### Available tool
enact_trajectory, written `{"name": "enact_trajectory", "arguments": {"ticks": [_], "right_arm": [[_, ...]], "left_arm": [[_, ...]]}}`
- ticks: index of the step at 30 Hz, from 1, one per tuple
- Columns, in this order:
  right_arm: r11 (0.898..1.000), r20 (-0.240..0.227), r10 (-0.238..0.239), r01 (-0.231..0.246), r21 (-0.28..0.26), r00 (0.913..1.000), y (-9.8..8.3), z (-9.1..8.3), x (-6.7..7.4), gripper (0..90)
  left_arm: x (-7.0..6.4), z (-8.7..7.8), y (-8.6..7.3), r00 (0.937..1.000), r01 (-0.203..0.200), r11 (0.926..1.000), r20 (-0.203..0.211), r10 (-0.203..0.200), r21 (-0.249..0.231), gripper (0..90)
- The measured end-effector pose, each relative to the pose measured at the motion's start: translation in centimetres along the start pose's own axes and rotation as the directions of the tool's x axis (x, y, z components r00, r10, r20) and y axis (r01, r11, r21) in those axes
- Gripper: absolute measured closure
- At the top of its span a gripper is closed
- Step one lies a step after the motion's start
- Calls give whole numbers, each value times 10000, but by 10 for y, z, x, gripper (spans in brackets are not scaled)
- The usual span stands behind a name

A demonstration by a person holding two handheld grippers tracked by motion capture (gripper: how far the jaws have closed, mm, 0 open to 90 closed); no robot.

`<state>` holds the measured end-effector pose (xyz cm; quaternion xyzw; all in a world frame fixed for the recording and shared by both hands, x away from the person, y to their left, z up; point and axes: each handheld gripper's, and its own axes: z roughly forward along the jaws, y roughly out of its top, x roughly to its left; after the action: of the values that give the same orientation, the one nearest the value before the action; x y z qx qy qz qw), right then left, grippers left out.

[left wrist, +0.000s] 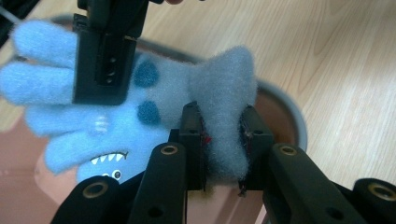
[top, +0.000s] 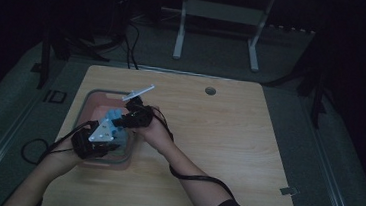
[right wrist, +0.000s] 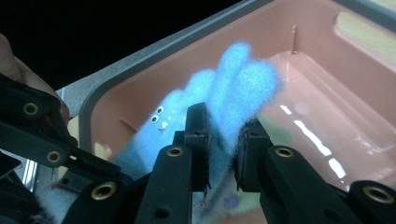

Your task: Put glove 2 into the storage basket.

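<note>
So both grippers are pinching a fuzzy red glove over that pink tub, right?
Not quite: the glove is light blue, not red, with darker blue dots and a small monster face, as the left gripper view shows. Otherwise yes: the left gripper and right gripper each have their jaws pinched on it over the pink tub.

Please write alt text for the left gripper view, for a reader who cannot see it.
Two black jaws of the left gripper pinch the cuff of a fluffy light-blue glove with dark-blue spots and a toothy monster face. The right gripper clamps its fingers, above a pink, grey-rimmed plastic tub on a light wooden table.
</note>
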<state>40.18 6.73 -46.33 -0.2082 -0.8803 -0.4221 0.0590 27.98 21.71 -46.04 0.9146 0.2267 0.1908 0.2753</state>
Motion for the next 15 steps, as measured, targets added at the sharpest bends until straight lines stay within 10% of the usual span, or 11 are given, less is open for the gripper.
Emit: {"name": "enact_trajectory", "arguments": {"ticks": [15], "right_arm": [[9958, 656, 250, -306, 866, 9975, -12, 34, -13, 688]], "left_arm": [[11, 32, -12, 9976, 278, 9944, 600, -340, 1021, 737]]}}
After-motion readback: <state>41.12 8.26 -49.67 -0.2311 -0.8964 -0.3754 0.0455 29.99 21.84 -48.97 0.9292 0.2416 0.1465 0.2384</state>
